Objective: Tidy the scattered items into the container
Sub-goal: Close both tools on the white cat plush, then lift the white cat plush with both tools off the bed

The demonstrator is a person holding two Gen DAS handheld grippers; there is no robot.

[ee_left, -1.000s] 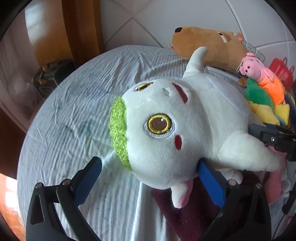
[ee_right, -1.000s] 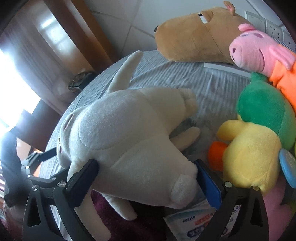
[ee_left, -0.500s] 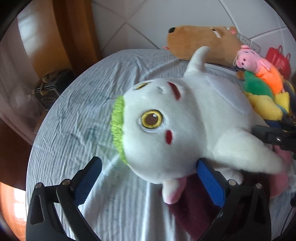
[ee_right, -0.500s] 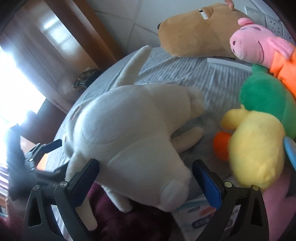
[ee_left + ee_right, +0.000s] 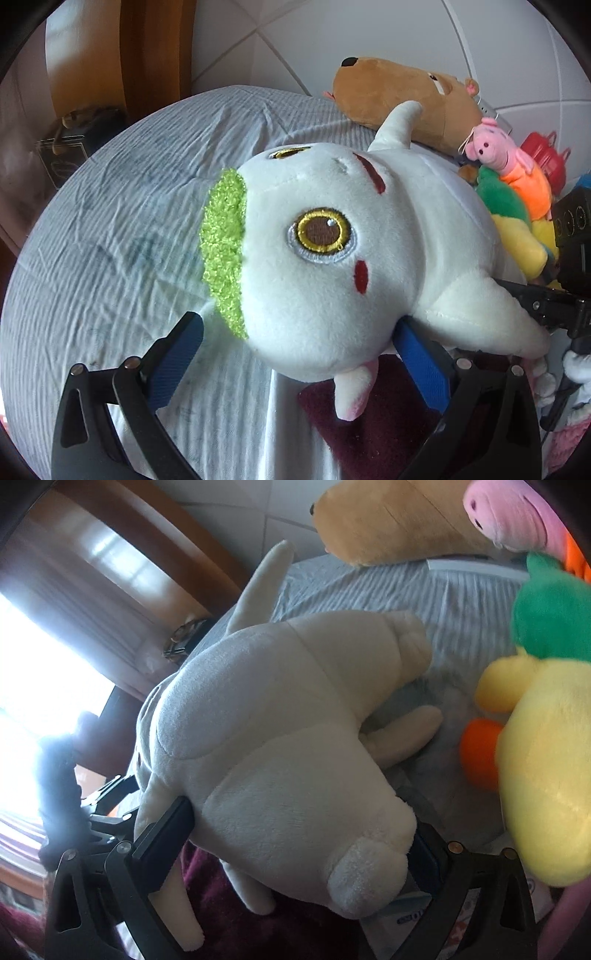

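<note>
A white plush toy (image 5: pixel 332 258) with yellow eyes and a green tuft hangs over a grey striped bed sheet (image 5: pixel 129 221). My right gripper (image 5: pixel 295 849) is shut on its body (image 5: pixel 277 738), both fingers pressing into its sides. In the left wrist view that gripper (image 5: pixel 546 306) reaches in from the right by the toy's arm. My left gripper (image 5: pixel 299 354) is open under the toy's head. Its right finger (image 5: pixel 421 365) touches the head and its left finger (image 5: pixel 177 354) stands free. No container shows in either view.
A brown plush (image 5: pixel 406 99), a pink pig plush (image 5: pixel 495 147) and a green and yellow duck plush (image 5: pixel 517 229) lie at the right by the wall. Dark maroon fabric (image 5: pixel 369 424) sits beneath the toy. A printed packet (image 5: pixel 406 915) lies below the right gripper.
The white toy has moved with the right gripper closer to the duck and pig plush. The left gripper stays open under the head.
</note>
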